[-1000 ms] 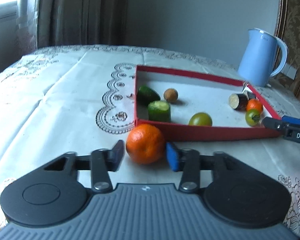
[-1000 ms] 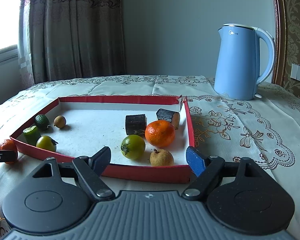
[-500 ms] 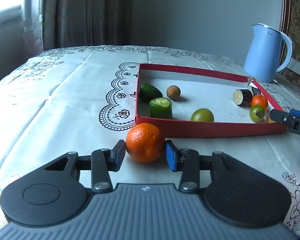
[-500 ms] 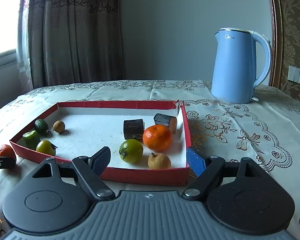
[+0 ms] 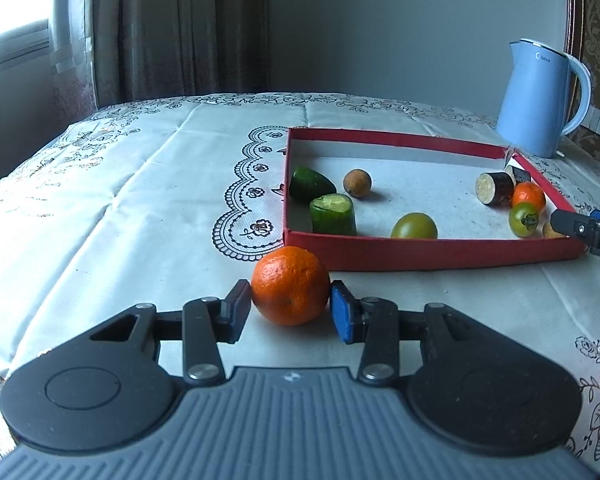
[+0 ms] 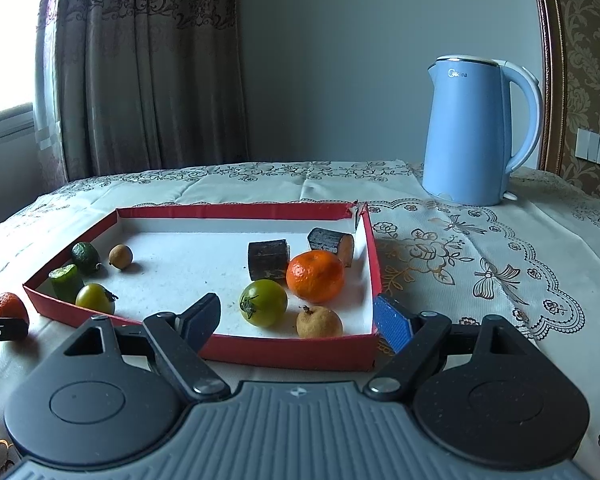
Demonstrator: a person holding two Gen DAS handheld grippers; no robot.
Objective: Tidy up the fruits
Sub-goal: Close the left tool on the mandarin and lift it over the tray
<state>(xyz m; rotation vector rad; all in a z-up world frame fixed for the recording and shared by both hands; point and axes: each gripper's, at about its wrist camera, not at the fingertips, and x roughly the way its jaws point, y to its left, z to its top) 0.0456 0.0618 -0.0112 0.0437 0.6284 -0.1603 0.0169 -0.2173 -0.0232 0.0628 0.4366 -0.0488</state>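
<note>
My left gripper (image 5: 291, 307) is shut on an orange mandarin (image 5: 290, 285), both pads touching its sides, just in front of the near left corner of the red tray (image 5: 432, 254). The same mandarin (image 6: 8, 309) shows at the left edge of the right wrist view. Inside the tray lie cucumber pieces (image 5: 333, 213), a brown longan (image 5: 357, 183), green tomatoes (image 5: 414, 226), a second mandarin (image 6: 315, 275), dark eggplant chunks (image 6: 268, 259) and a tan fruit (image 6: 319, 321). My right gripper (image 6: 296, 318) is open and empty, its fingers straddling the tray's near right wall.
A light blue electric kettle (image 6: 476, 132) stands on the embroidered tablecloth (image 5: 140, 200) behind the tray's right corner. Curtains and a window are at the far left. The table edge falls away at the left.
My left gripper's fingers closed inward onto the mandarin and the view rose and levelled. The right gripper lifted slightly and stayed open.
</note>
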